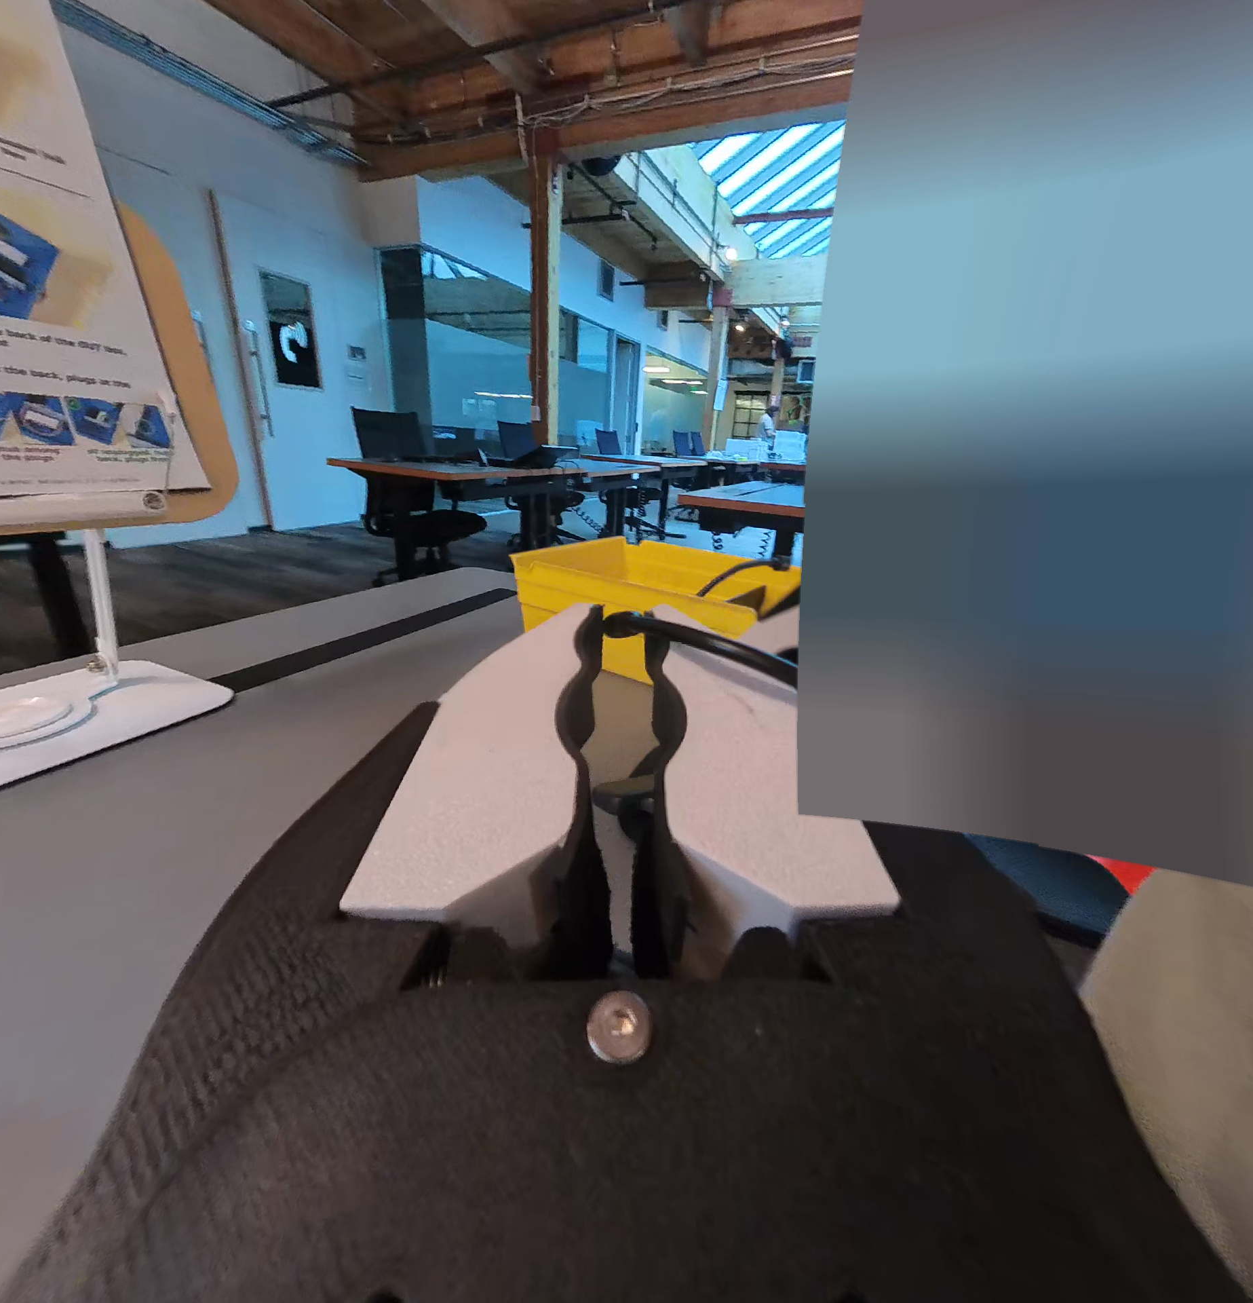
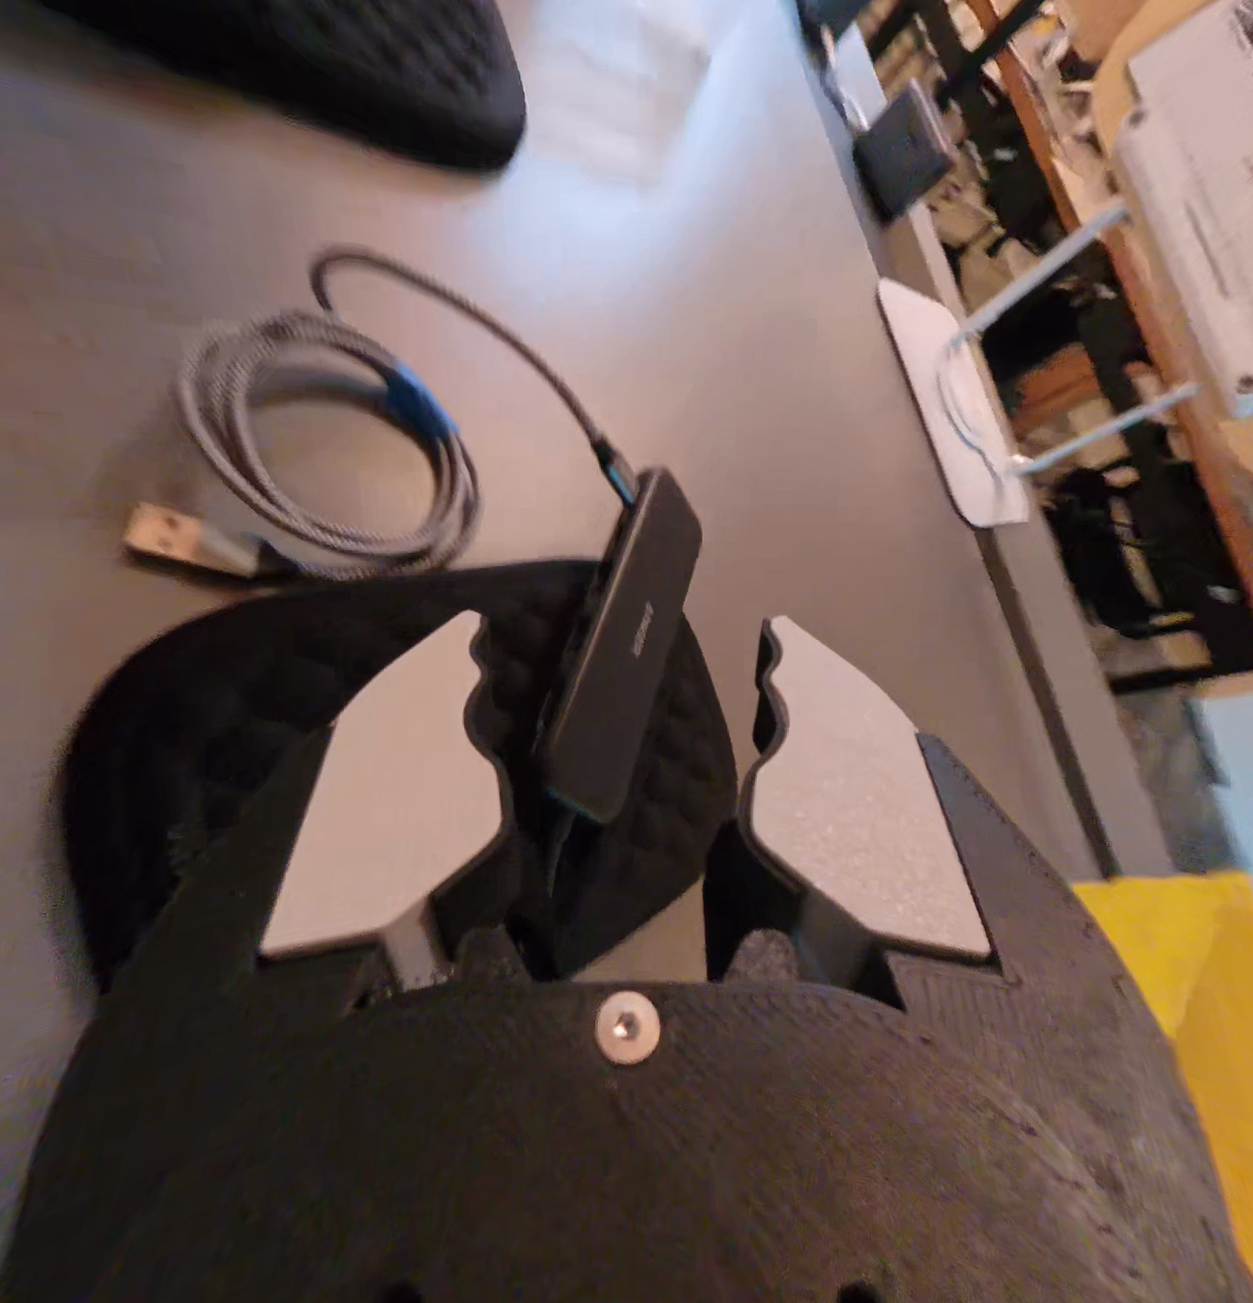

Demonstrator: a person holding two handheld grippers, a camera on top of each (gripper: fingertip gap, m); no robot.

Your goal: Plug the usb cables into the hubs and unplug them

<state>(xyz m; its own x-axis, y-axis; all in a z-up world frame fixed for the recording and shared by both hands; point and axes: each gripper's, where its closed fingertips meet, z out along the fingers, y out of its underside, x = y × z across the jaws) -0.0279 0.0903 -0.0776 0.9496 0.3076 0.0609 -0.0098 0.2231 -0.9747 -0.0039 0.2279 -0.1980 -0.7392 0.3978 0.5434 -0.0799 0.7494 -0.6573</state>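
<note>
The left claw (image 1: 622, 634) is nearly closed, its grey fingers (image 1: 510, 761) pinched on a black cable (image 1: 715, 643) right at the tips. The cable leaves the tips to the right and passes behind a blurred patch. A dark part sits low in the slot between the fingers; I cannot tell what it is. Just beyond the tips stands a yellow bin (image 1: 609, 574), with a second black lead arching over its far rim. To the left of the claw, on the grey table (image 1: 186, 811), a white stand (image 1: 102, 698) holds a printed sheet (image 1: 59, 296). Desks and chairs fill the room far ahead.

The right claw (image 2: 620, 645) is wide open and holds nothing. Between its fingers (image 2: 398, 775), but below them and touching neither, lies a dark hub (image 2: 627, 641), its near end resting on a black quilted pad (image 2: 207, 677) and its far end pointing away from the claw. A braided cable (image 2: 327, 451) is plugged into the hub's far end; it loops up and left into a coil on the table (image 2: 715, 352), ahead and left of the claw. The coil's free plug (image 2: 165, 532) lies bare on the table at the coil's left, just beyond the pad. Another black pad (image 2: 327, 63) lies far ahead on the left. The white stand's base (image 2: 919, 366) sits ahead on the right at the table edge, and a yellow bin (image 2: 1201, 987) shows close by the right finger. This view is slightly blurred.
</note>
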